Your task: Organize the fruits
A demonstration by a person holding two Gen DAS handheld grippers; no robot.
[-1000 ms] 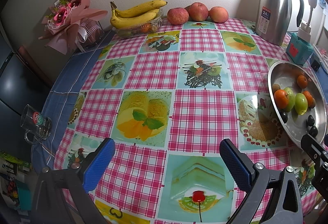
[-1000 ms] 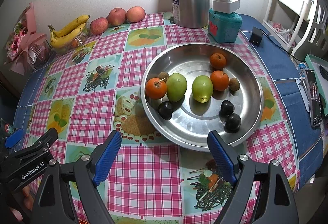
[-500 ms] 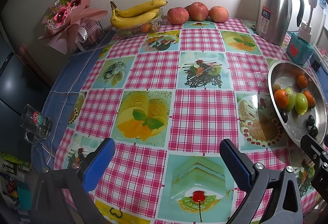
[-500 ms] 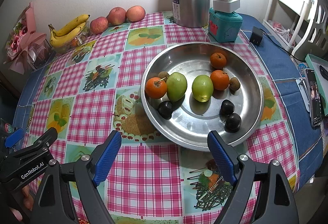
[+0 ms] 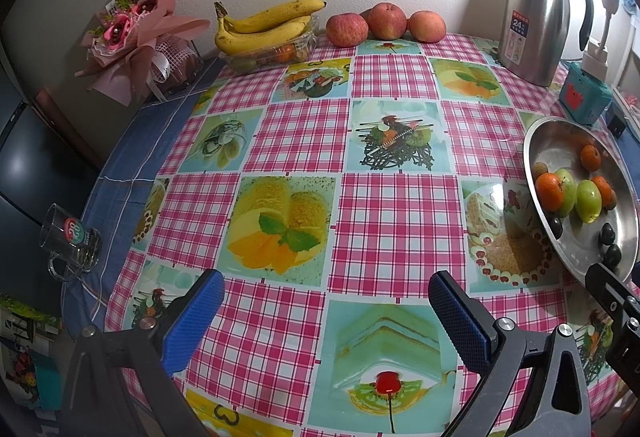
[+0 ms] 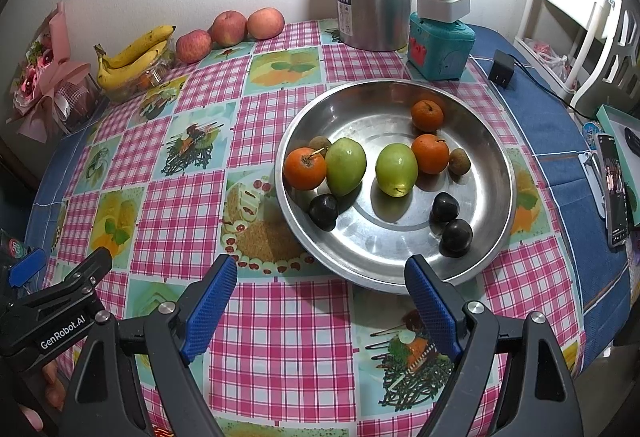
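Fruits in the bowl: three oranges point(image 6: 305, 168), two green fruits point(image 6: 345, 165), three dark plums point(image 6: 323, 211) and two small brown fruits point(image 6: 459, 161) lie mixed together in the steel bowl point(image 6: 496, 205).
Fruits by the wall: bananas point(image 5: 264, 31) rest on a clear box, and three apples point(image 5: 346, 30) stand in a row just beside them, well apart from the bowl.
Left gripper point(image 5: 326, 311): spread wide, holding nothing, above the checked cloth point(image 5: 396, 221).
Right gripper point(image 6: 320, 297): also spread and empty, at the near rim of the bowl.
Step in hand: I judge it is a pause between moves (this scene fits equally fruits being gathered into the bowl or being taken out of it).
Next move: cannot be fixed from here; whichever fruit is taken, the round skins would need a gentle, centred pinch, I think.
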